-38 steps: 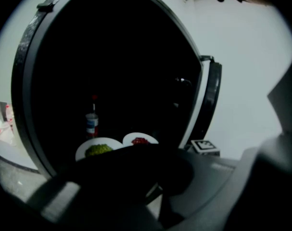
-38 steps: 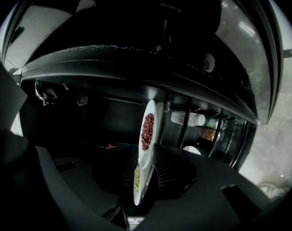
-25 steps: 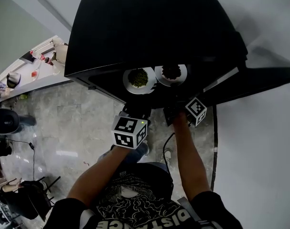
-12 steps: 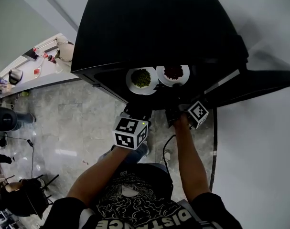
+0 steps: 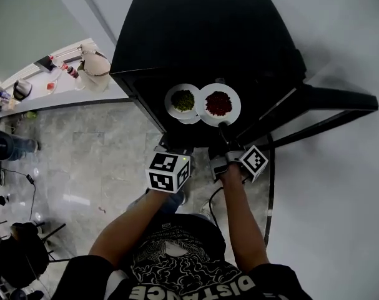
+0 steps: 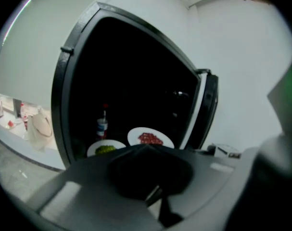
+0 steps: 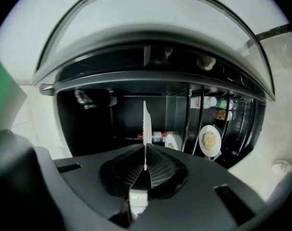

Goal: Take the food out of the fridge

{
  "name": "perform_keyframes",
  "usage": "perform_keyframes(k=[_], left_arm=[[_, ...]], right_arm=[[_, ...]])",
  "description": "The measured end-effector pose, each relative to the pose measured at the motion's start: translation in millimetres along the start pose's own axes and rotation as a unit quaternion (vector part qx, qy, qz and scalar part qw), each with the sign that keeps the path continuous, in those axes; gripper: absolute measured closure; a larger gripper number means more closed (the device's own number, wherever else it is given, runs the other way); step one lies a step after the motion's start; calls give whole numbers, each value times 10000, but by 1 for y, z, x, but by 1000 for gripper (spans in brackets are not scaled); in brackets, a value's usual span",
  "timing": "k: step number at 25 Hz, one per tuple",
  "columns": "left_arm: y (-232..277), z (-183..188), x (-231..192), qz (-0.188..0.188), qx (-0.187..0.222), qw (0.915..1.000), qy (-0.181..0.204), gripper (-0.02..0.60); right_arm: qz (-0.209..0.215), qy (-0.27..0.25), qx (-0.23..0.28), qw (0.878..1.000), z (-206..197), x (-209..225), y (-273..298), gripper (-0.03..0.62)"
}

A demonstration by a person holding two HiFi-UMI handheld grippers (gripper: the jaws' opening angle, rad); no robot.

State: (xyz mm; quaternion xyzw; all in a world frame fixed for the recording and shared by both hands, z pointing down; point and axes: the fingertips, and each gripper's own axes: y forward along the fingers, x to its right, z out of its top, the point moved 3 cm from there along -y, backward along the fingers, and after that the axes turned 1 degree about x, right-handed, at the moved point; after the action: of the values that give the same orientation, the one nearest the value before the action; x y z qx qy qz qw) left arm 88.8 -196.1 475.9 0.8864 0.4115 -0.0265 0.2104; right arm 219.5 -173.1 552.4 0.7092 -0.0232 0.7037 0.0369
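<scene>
Black fridge (image 5: 201, 36) against a white wall (image 5: 339, 186). White plate of red food (image 5: 236, 102); white plate of green food (image 5: 170, 102). Grey marbled floor (image 5: 95, 161). The left claw (image 5: 174, 145) and right claw (image 5: 221, 129) each carry a cube patterned with black-and-white squares.

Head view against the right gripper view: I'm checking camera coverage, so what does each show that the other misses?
Only the head view: the red food on the held white plate, seen from above, and the person's arms. Only the right gripper view: a plate of yellowish food on shelves inside the fridge. Both: the right claw shut on the white plate's rim, and the black fridge.
</scene>
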Motion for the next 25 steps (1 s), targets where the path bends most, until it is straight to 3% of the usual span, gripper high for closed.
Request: perform_keyframes(k=[11,18,25], left_arm=[[-49,12,32,478,443,9977,-202,580],[-86,26,57,665,692,9953,-124,580],[-99,61,65,529,902,9945,-9,580]], right_arm=[[218,-72,-583,9980,-20,-66,-71,588],[388,-174,-882,9952,-24,-117,-126,588],[631,-314,-867,9937,-23,-177,-148,588]])
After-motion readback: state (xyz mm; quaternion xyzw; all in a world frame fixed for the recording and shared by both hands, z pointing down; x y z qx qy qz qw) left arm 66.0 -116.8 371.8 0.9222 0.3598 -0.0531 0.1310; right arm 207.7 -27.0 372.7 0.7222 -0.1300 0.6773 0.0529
